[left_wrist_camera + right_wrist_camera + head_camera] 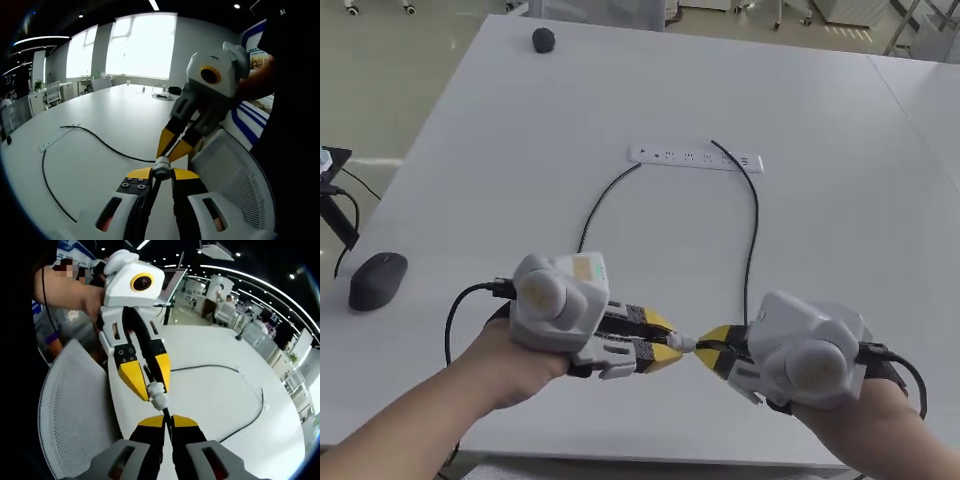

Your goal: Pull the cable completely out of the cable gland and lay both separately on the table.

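Your counter (840, 200) reads as smooth, matt white laminate with only a faint sheen. The cable (753, 230) has a matt black, rubbery-looking sheath. The cable gland (157, 391) looks like pale grey moulded plastic, ribbed and slightly glossy. Your left gripper (161, 173) and right gripper (169, 421) have smooth white plastic shells with a satin shine; their jaw tips are yellow and plastic-looking, on matt black blocks dotted with small screw heads. The power strip (695, 157) is white plastic, the mouse (377, 280) is matt dark plastic, and the chair back (75, 405) is white open mesh.
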The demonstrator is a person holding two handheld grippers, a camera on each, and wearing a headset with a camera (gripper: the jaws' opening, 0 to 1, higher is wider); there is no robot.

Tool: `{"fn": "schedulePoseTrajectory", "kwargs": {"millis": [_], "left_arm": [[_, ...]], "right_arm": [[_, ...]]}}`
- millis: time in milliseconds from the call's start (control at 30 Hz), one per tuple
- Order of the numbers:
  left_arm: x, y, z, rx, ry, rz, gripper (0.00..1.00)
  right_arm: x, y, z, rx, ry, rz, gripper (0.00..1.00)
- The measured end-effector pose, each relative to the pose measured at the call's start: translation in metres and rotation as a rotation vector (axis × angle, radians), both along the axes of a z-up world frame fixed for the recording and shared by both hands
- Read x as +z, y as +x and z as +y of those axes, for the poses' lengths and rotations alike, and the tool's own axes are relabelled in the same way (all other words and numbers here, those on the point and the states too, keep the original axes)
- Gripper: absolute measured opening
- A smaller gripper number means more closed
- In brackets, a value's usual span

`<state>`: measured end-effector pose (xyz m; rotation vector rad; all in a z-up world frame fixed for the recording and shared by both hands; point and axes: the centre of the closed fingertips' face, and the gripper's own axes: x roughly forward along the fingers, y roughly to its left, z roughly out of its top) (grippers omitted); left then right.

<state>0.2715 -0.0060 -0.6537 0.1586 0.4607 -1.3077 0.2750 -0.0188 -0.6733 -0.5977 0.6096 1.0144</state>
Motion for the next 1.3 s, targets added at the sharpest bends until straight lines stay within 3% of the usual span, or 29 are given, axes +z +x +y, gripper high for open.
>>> {"fn": "schedulePoseTrajectory", "kwargs": {"millis": [533,833,933,1000,1200,1300], "left_arm": [[0.002,0.003,0.003,0.013,-0.023,0.009,0.15],[0.003,0.001,0.006,0.029,-0.037,0.007,0.15],[0.003,0.001,0.005,0.035,-0.044,0.007,0.15],[0.004,0.001,0.005,0.036,-0.049,0.008,0.15],[0.003,-0.001,0.004,0.034,-0.046,0.004,0.15],[0.001,-0.002,0.004,0.035,-0.039,0.003,0.15]], "right_arm": [[-0.005,0.008,-0.01,-0.15,0.009,0.041,0.0],[-0.011,0.014,-0.031,-0.257,0.003,0.062,0.0],[-0.014,0.017,-0.041,-0.329,0.016,0.087,0.0],[-0.017,0.018,-0.046,-0.391,0.045,0.129,0.0],[-0.026,0.019,-0.06,-0.486,0.042,0.172,0.0],[-0.029,0.019,-0.06,-0.559,0.101,0.227,0.0]]}}
